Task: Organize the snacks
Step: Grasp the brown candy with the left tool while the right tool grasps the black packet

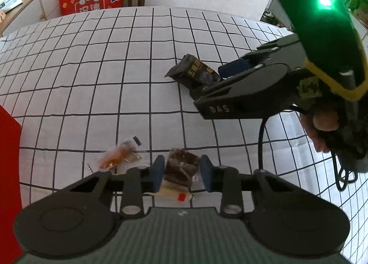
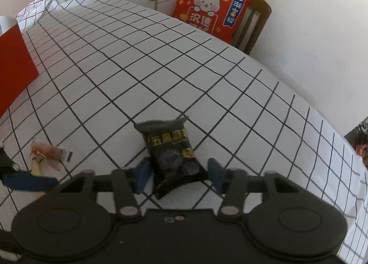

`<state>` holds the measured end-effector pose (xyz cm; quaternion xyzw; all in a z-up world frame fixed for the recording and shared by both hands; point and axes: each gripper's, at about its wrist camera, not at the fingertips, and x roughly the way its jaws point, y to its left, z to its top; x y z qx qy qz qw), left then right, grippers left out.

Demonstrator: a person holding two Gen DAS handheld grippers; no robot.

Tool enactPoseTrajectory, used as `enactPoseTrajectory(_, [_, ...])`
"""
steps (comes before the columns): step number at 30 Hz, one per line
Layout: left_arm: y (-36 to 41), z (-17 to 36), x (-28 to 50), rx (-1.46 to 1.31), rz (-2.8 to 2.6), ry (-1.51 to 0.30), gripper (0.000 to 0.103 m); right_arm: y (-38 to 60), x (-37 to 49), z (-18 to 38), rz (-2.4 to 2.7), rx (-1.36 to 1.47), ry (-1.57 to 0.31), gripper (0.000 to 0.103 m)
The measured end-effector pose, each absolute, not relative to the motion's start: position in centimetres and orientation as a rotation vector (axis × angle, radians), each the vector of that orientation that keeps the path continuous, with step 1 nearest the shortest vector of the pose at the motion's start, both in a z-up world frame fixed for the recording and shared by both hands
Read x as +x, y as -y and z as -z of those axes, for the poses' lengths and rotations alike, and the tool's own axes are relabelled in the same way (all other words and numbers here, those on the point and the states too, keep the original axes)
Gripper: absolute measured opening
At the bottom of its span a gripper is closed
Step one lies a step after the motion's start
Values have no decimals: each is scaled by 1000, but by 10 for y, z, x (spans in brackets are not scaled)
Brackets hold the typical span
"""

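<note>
Left wrist view shows the left gripper [image 1: 181, 173] with fingers spread around, apparently not pinching, the dark-brown clear-wrapped snack [image 1: 181, 168] at six o'clock on the grid-cloth counter [image 1: 92, 79], while the right gripper [image 2: 179, 173] likewise straddles the black foil sesame packet [image 2: 173, 151], both seemingly poised to grasp.

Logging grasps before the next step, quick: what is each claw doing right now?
Left claw: open, straddling the brown snack packet.
Right claw: open, around the black sesame snack packet.

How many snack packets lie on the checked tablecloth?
3. The black snack packet sits between the right gripper fingers; the brown snack packet between the left gripper fingers; the orange snack packet lies beside it. Others may be hidden.
</note>
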<state>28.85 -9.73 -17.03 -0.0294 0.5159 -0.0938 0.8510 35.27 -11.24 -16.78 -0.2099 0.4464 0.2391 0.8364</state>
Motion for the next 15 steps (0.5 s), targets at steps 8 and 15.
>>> enactPoseTrajectory(8, [90,168,280,-110,183,-1091,30,126,331,155,-468,-346,-937,36])
enactPoseTrajectory(15, [83,152,263,-140,176,-1064,30,142,297,133,-446,-269,-919,35])
